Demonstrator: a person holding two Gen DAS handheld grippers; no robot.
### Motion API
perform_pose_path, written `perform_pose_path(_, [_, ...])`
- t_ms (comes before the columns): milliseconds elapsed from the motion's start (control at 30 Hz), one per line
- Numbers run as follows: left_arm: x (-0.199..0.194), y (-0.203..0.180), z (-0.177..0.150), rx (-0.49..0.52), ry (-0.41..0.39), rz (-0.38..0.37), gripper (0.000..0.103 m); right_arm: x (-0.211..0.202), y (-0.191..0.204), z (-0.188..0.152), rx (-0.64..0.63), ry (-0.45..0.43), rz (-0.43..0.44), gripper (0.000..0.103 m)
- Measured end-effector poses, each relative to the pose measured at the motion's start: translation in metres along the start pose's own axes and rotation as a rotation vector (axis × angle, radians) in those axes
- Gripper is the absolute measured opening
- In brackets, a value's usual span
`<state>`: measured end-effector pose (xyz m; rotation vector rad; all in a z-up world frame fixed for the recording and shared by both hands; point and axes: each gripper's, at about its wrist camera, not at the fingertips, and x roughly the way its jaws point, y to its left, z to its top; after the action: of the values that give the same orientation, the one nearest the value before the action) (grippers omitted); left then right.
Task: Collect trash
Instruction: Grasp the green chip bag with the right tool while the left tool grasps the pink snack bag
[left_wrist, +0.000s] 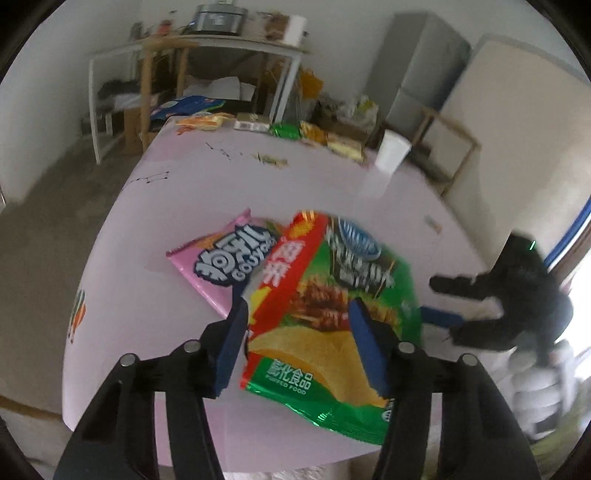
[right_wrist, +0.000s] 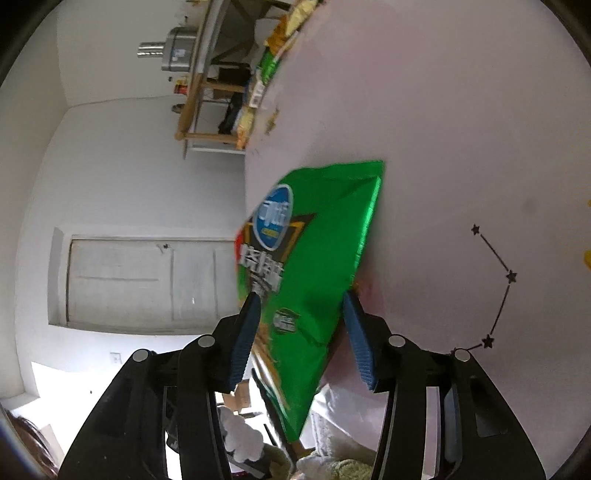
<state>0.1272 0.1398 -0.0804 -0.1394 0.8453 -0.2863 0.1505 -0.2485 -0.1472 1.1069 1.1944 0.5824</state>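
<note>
I am working at the near edge of the pink table (left_wrist: 184, 177), where the green chip bag (left_wrist: 332, 314) is lying partly over a pink snack bag (left_wrist: 218, 258) and overhanging the edge toward me. My left gripper (left_wrist: 295, 314) is spread wide, its blue pads straddling the bag without pinching it. My right gripper (right_wrist: 301, 306) is also spread, with the same green chip bag (right_wrist: 314, 240) standing between its pads; the blur is making it hard to say whether either pad is touching the foil. To do this well, I am aiming to close only one gripper on the overhanging edge, biting deep enough that the slick foil is not slipping, and keeping the pink snack bag from dragging along.
</note>
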Motion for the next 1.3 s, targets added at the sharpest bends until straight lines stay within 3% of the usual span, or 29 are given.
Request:
perform_pose_path(233, [0.023,-0.003,-0.011,0.025,0.079,0.010,0.049,0.005,0.006,-0.004,-0.015,0.034,0.104,0.046])
perform_pose_path(300, [0.026,0.000,-0.012,0.020,0.088,0.000,0.049,0.009,0.006,-0.006,-0.022,0.041,0.094,0.043])
perform_pose_path(367, [0.028,0.003,-0.012,0.010,0.091,-0.012,0.049,0.017,0.005,-0.009,-0.023,0.059,0.073,0.026])
perform_pose_path(467, [0.023,0.013,-0.011,-0.038,0.071,-0.060,0.049,0.022,0.006,-0.011,-0.033,0.054,0.054,0.010])
perform_pose_path(567, [0.006,0.028,-0.009,-0.097,0.003,-0.106,0.049,0.011,0.011,-0.008,-0.064,0.030,0.069,0.007])
perform_pose_path(633, [-0.003,0.041,-0.009,-0.129,-0.034,-0.095,0.049,0.002,0.014,-0.006,-0.084,0.012,0.068,0.006])
perform_pose_path(733, [0.005,0.062,-0.010,-0.220,0.015,-0.075,0.049,-0.009,0.012,-0.002,-0.086,0.002,0.095,0.005])
perform_pose_path(800, [0.016,0.074,-0.013,-0.284,0.062,-0.071,0.049,-0.018,0.010,0.000,-0.069,-0.003,0.189,0.005])
perform_pose_path(967, [0.022,0.071,-0.010,-0.309,0.080,-0.152,0.049,-0.047,0.002,0.003,-0.061,-0.062,0.286,0.005])
perform_pose_path(1100, [0.033,0.065,-0.008,-0.360,0.124,-0.263,0.049,-0.065,-0.002,0.004,-0.101,-0.116,0.148,0.005])
perform_pose_path(1300, [0.052,0.064,-0.008,-0.523,0.160,-0.482,0.048,-0.053,-0.002,0.001,-0.143,-0.105,-0.043,0.005])
